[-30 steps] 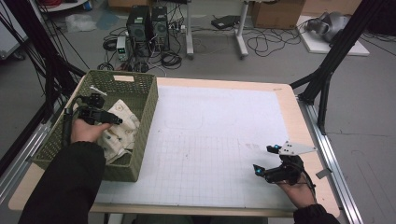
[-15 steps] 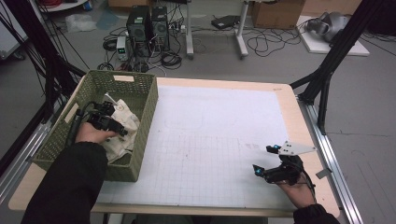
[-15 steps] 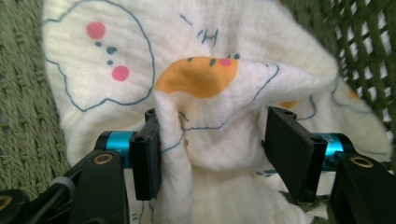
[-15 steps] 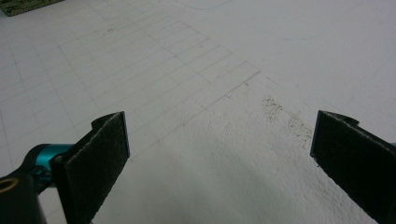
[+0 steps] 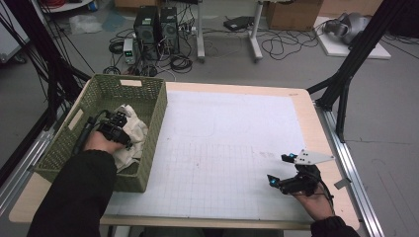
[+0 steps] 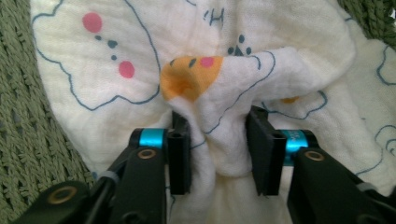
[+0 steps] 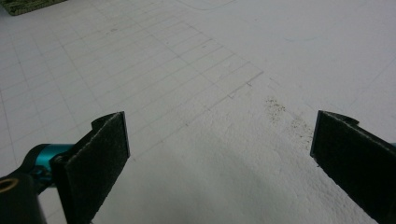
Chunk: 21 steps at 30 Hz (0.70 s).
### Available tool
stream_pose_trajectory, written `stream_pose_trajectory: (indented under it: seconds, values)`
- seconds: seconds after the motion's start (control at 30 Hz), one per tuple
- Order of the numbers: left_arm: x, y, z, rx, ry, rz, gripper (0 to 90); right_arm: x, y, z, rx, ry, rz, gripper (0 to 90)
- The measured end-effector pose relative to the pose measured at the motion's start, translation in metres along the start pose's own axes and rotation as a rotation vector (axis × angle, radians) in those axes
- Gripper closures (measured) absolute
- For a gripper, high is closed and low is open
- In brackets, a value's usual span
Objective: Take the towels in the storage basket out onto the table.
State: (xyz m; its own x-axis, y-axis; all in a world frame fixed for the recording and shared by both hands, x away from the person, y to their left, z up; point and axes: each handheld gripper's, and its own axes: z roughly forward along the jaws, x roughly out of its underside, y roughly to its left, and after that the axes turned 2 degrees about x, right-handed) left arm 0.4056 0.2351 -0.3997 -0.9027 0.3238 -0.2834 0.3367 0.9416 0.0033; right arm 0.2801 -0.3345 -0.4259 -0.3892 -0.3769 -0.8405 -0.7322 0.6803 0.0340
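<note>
A light wooden table (image 5: 316, 123) carried a white gridded mat (image 5: 222, 148). At its left edge stood a green woven basket (image 5: 148, 106) holding a crumpled cream cloth (image 6: 93, 70) printed with blue outlines and pink and orange spots. The left gripper (image 6: 219, 140) reached down into the basket; its jaws had just been closing, and a raised fold of the cloth stood bunched between them, the pads pressing its sides. The right gripper (image 7: 219, 144) rested low over the bare mat, jaws wide apart, holding nothing. To lift the cloth cleanly, the pinch probably needed to stay firm on that fold, then rise straight above the basket's rim.
</note>
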Motion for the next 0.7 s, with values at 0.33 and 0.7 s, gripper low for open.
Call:
stream_pose_trajectory:
  seconds: [0.33, 0.7]
  values:
    - [0.0015, 0.0000, -0.0004, -0.018, -0.003, 0.024, 76.2, 0.0000, 0.0009, 0.0007, 0.004, 0.008, 0.002, 3.6]
    - [0.0014, 0.0020, -0.0011, -0.002, -0.001, 0.020, 76.9, 0.0010, -0.0022, -0.0013, 0.005, -0.001, 0.015, 3.6]
